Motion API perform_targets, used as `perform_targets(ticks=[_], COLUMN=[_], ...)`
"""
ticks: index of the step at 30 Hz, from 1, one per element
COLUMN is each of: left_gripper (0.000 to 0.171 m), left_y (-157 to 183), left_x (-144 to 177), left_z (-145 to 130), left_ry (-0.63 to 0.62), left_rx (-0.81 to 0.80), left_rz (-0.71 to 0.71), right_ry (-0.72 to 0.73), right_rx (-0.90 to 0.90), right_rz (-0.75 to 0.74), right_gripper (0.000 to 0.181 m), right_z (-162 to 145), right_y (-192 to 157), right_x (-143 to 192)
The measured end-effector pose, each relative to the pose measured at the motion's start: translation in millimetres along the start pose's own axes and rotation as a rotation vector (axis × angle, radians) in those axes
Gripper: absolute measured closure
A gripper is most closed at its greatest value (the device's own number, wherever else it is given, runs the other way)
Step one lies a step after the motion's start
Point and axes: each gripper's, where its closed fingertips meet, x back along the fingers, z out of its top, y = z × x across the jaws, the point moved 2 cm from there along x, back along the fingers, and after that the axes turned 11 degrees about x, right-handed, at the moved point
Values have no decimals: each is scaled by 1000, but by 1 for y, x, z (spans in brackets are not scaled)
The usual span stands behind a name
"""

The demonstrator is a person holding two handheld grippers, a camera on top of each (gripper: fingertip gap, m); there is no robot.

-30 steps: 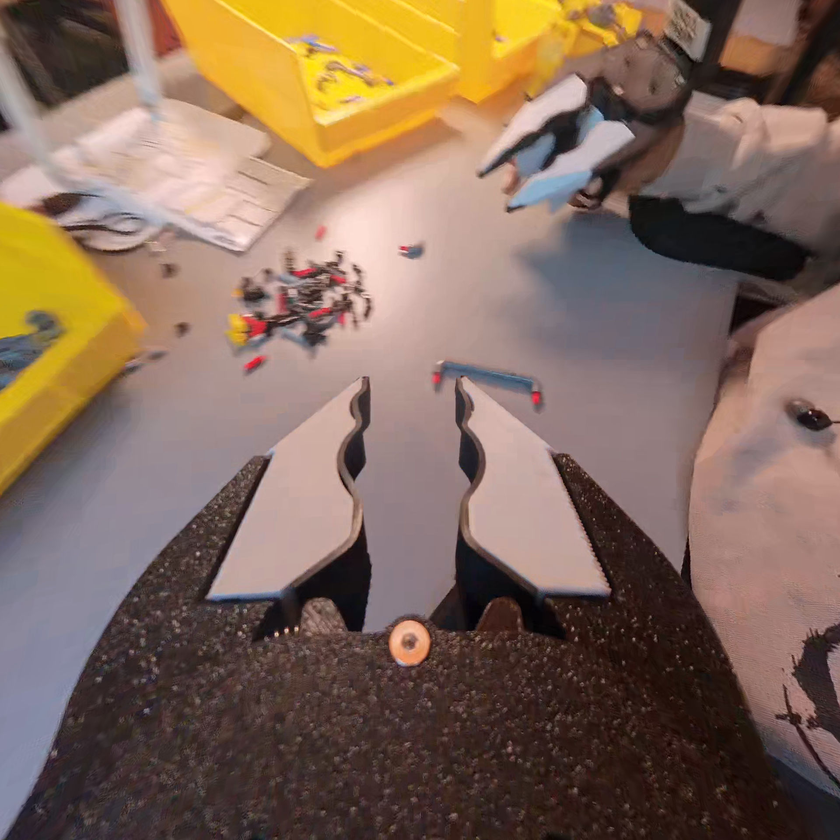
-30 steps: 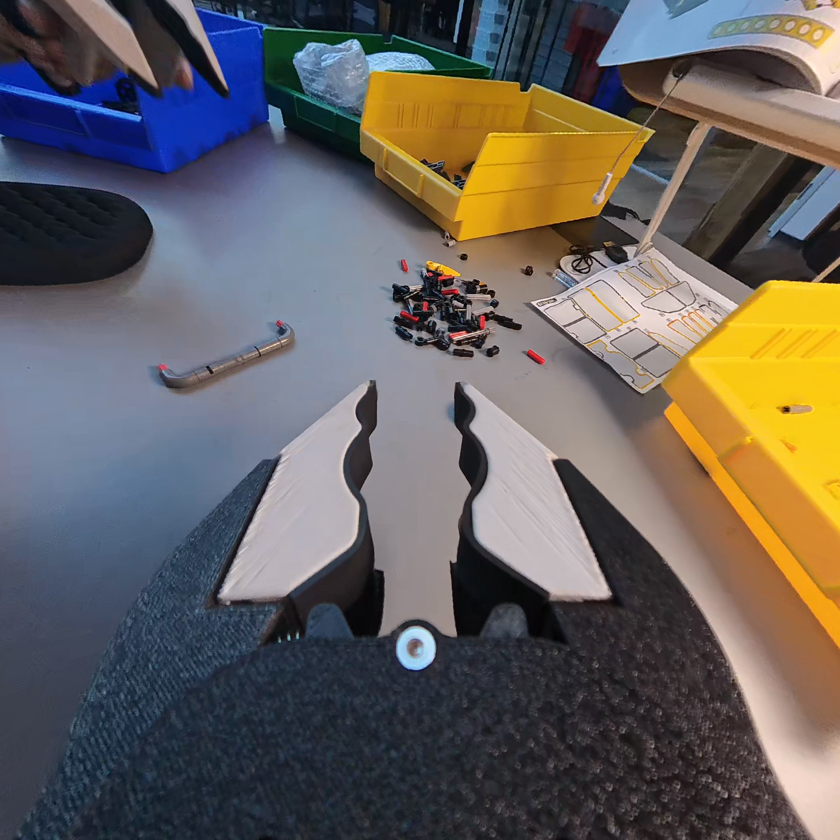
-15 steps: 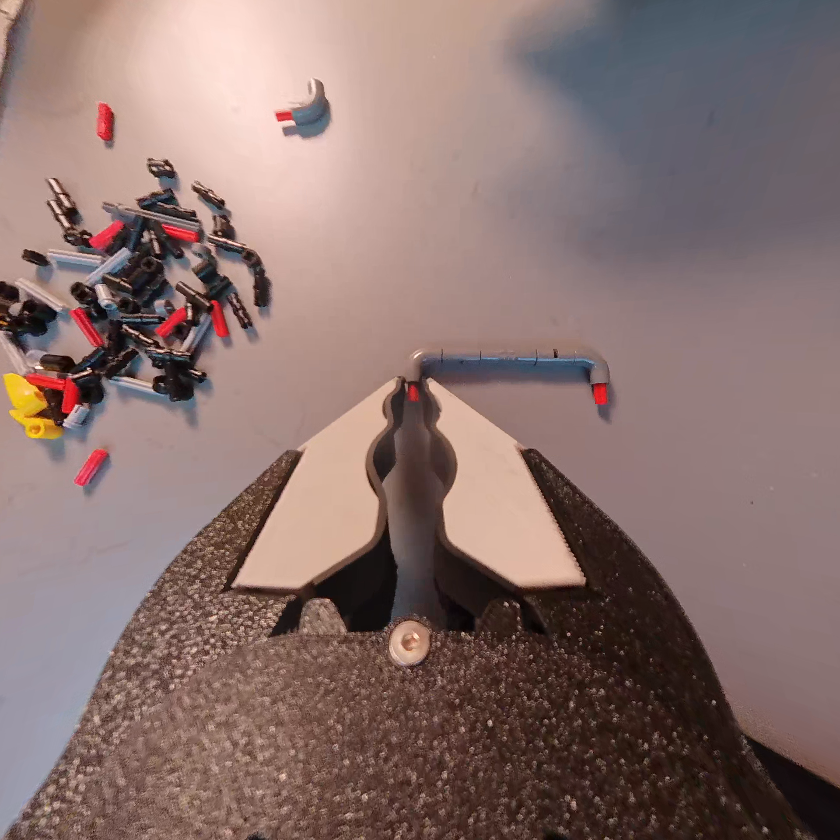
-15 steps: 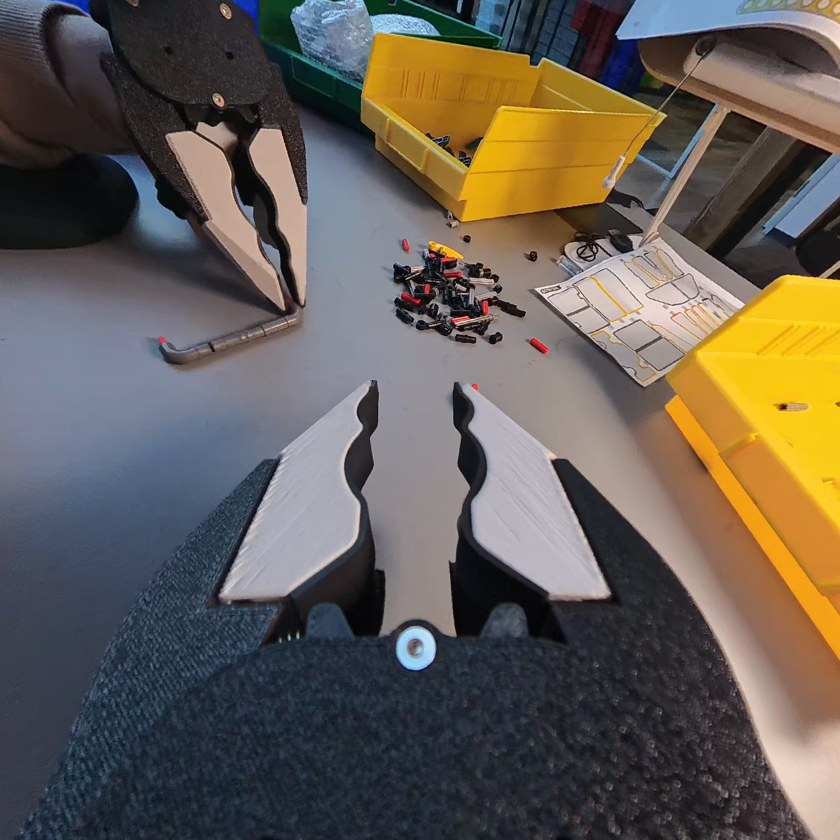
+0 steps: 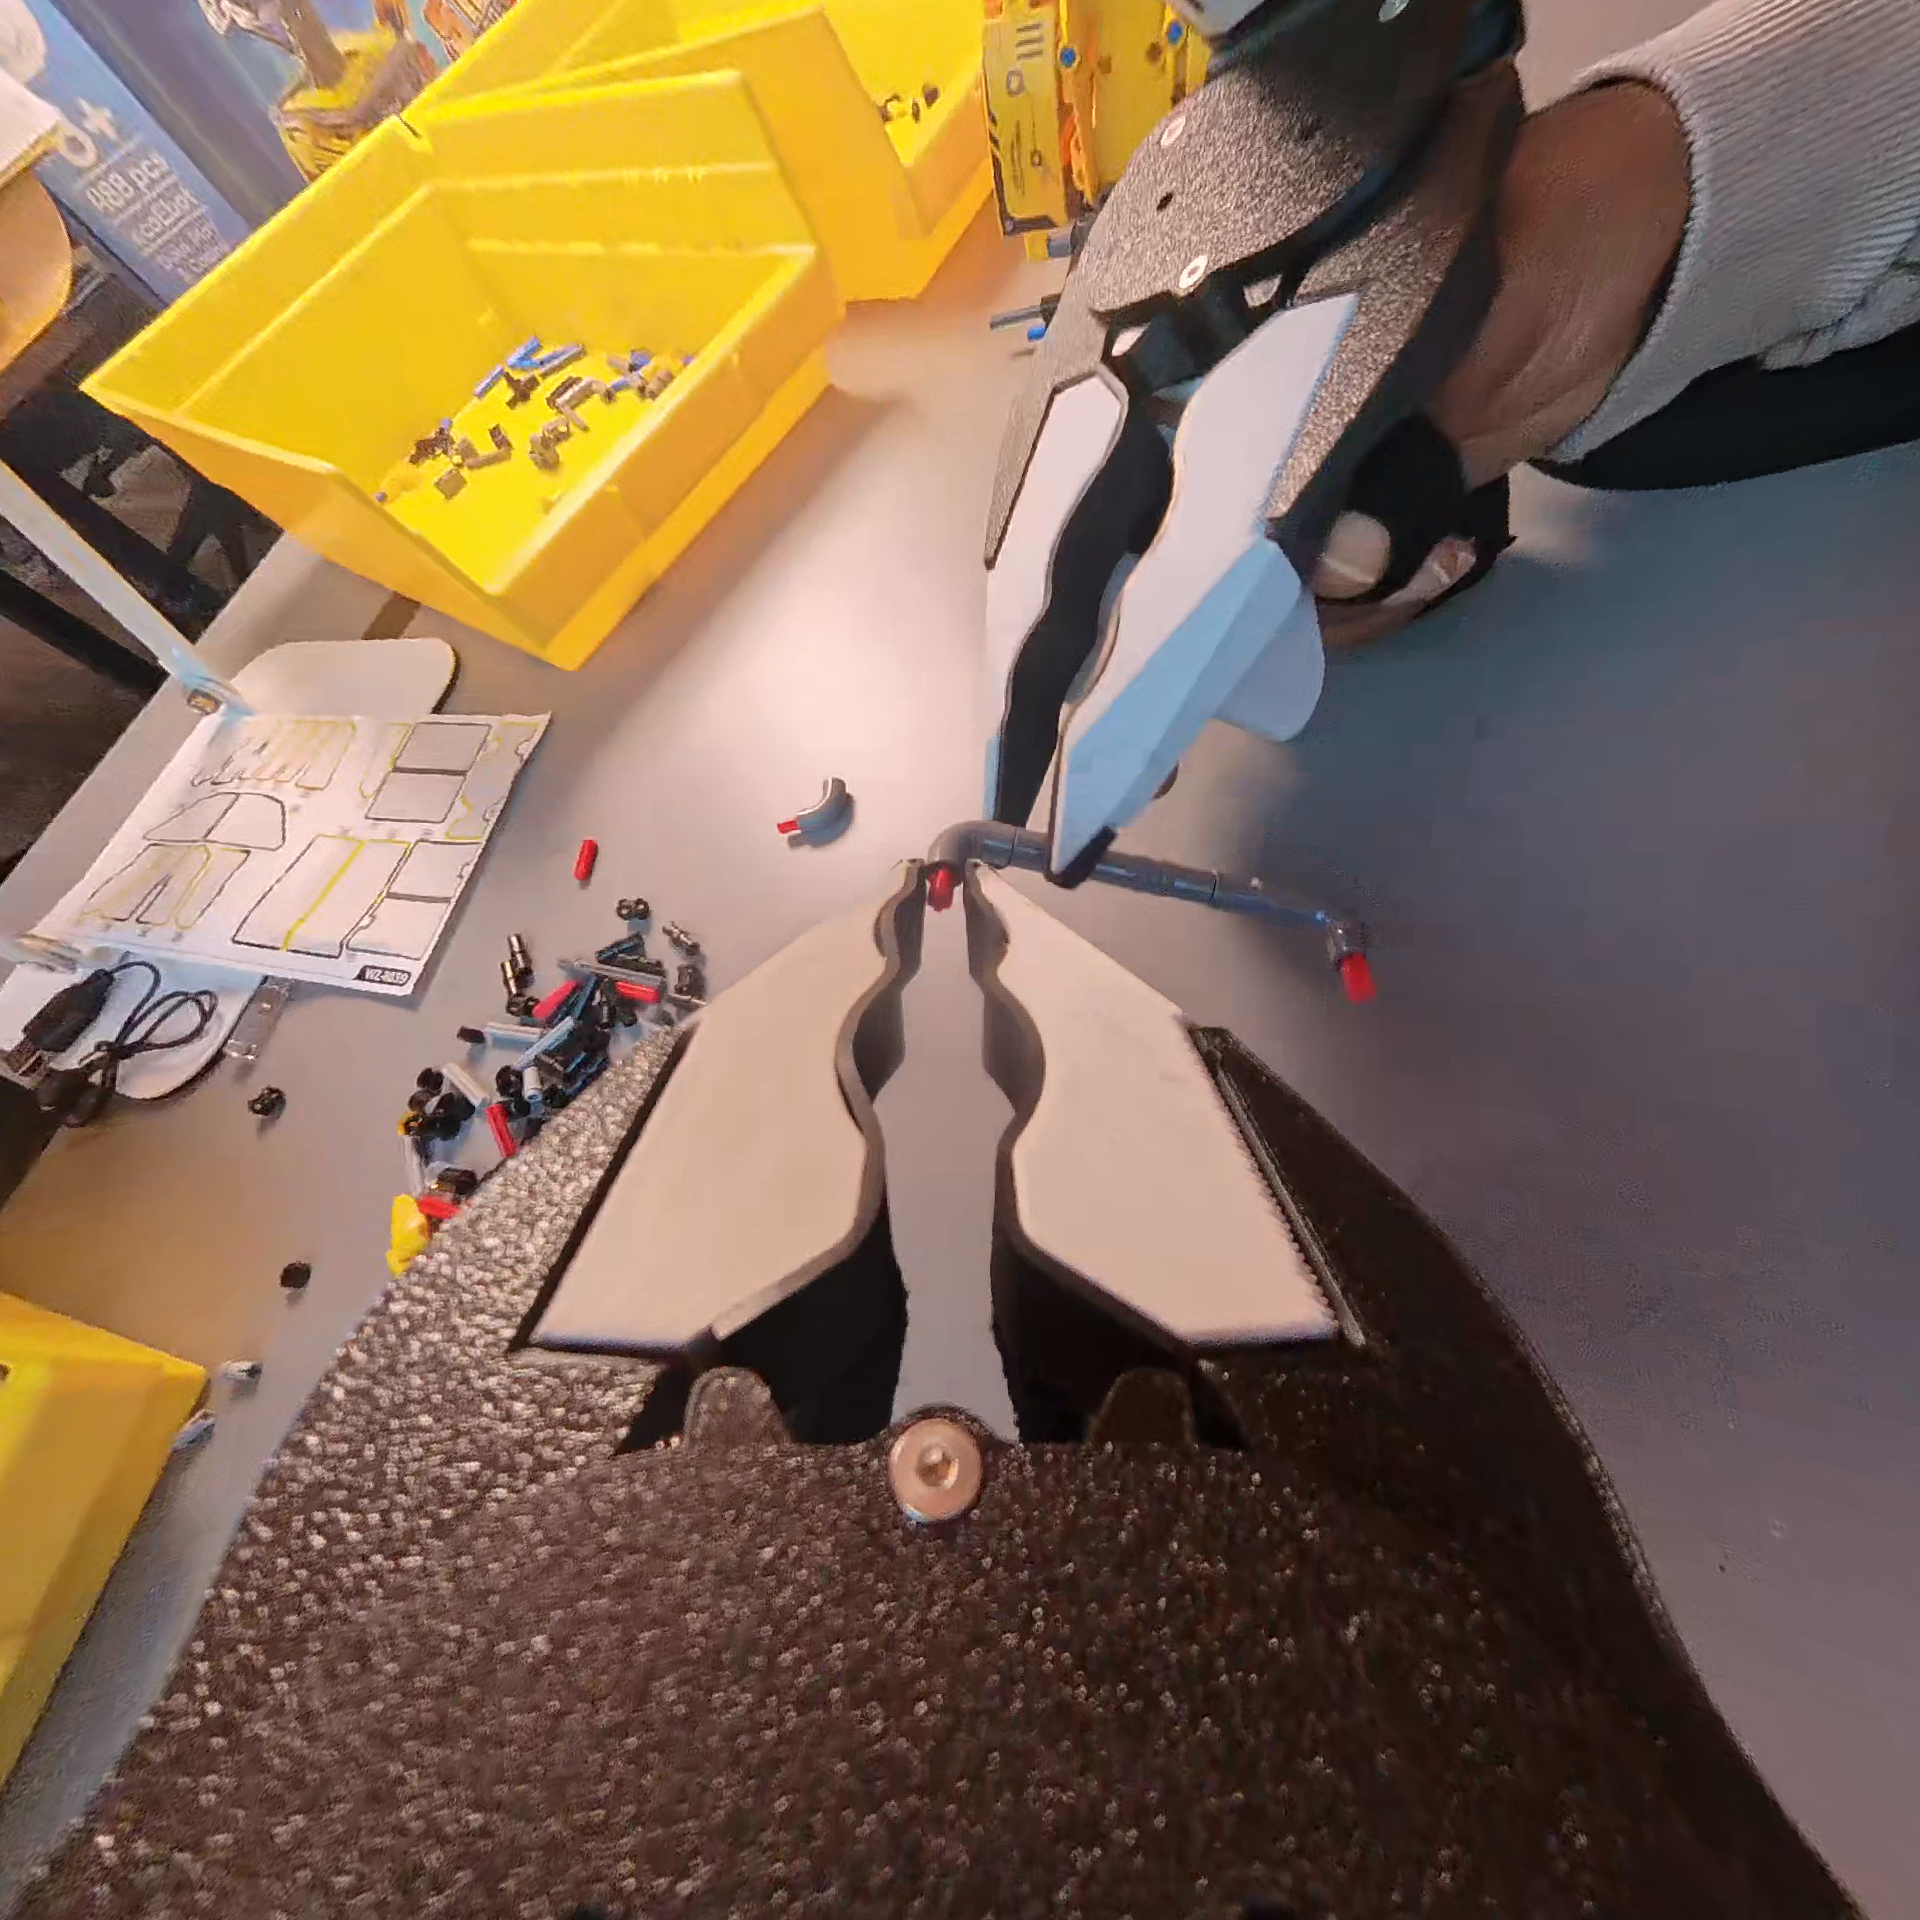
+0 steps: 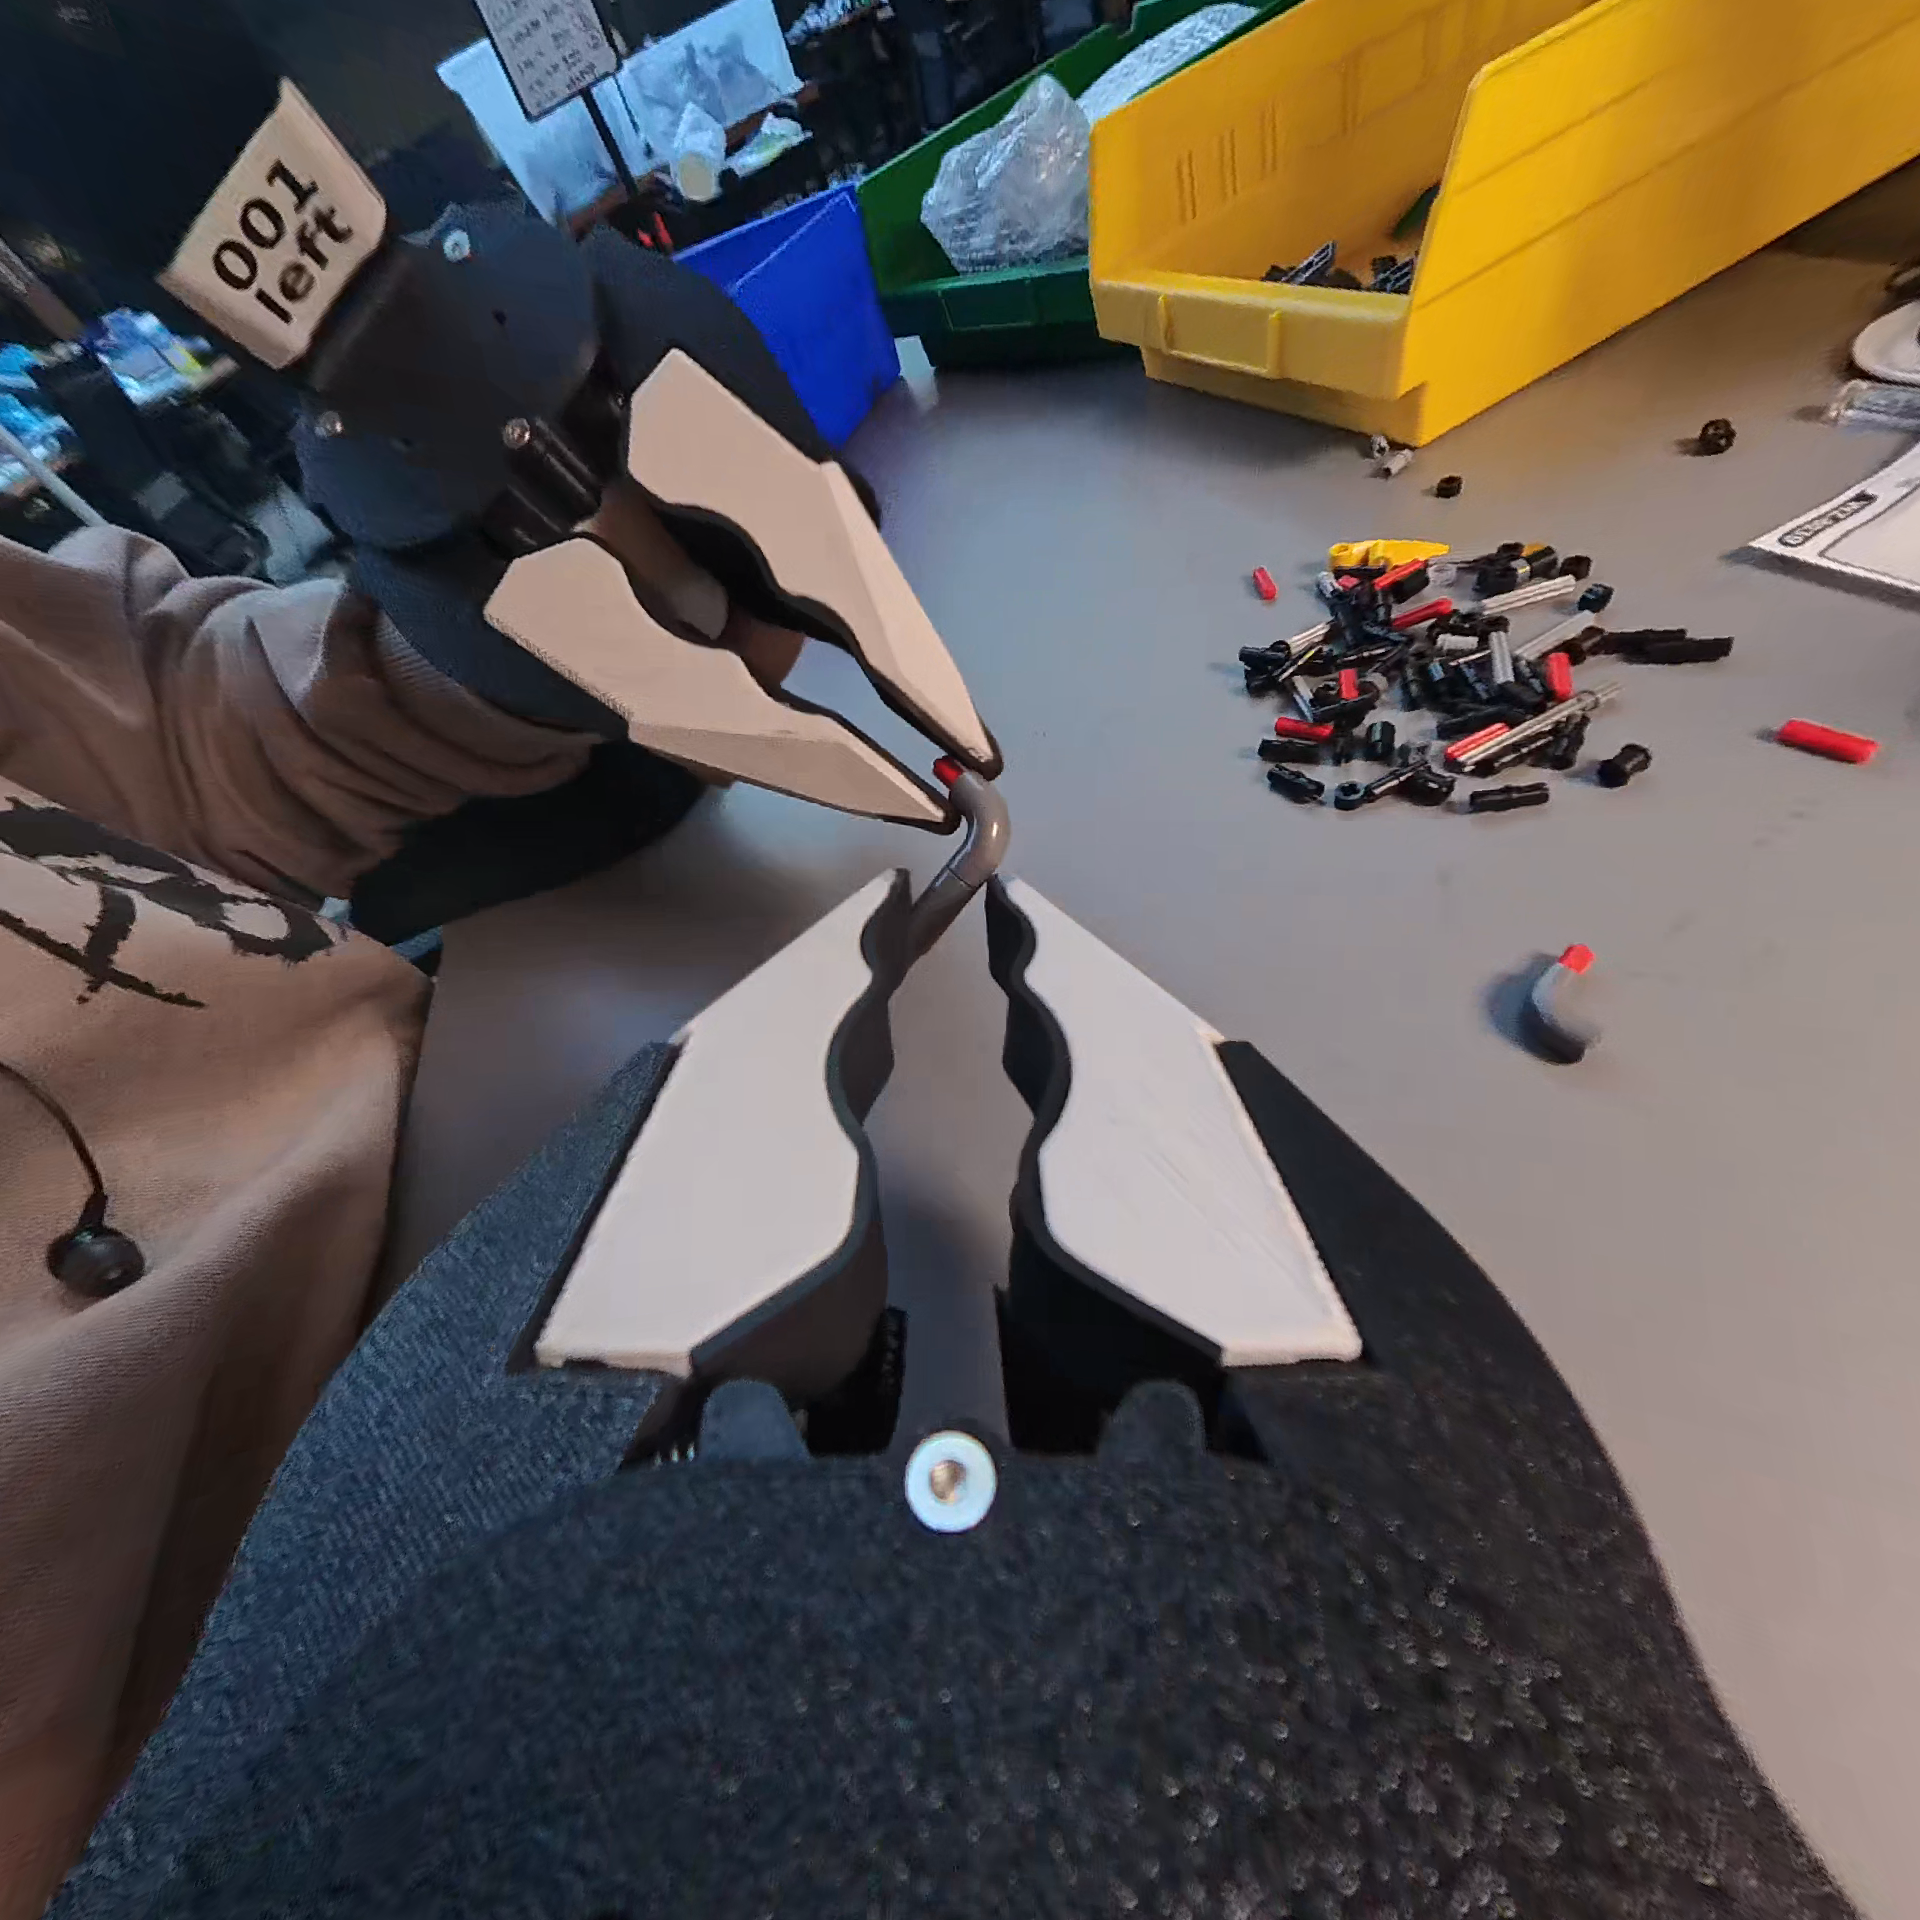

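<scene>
Both grippers have closed in: left gripper (image 5: 943,883) pinching the long grey bent plastic rod's (image 5: 1164,878) red-tipped end, right gripper (image 6: 940,894) clamping beside it.

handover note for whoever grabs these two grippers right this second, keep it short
Left gripper: shut on the red-tipped end of the grey bar.
Right gripper: jaws narrow, astride the same bar just past its bend; whether it grips firmly cannot be told.
The bar's other red-tipped end points out over the table.
Grey elbow piece and pile of small pins lie on the table, apart from both grippers.
</scene>
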Motion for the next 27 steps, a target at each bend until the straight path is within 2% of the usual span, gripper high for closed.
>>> perform_targets(ticks=[4,10,18,24,27], left_gripper=[165,166,165,160,167], left_y=[5,6,12,20,22], left_x=[7,7,18,25,26], left_z=[3,-5,0,9,11], left_ry=[72,38,101,151,157], left_rx=[74,186,471,505,502], left_rz=[-99,-192,-451,-557,-566], right_ry=[82,54,131,210,207], right_rx=[-96,13,108,92,87], right_rz=[61,38,87,145,149], right_gripper=[175,176,175,176,176], right_z=[7,6,17,27,27], right_y=[1,-3,-15,-23,-23], right_x=[8,6,10,15,15])
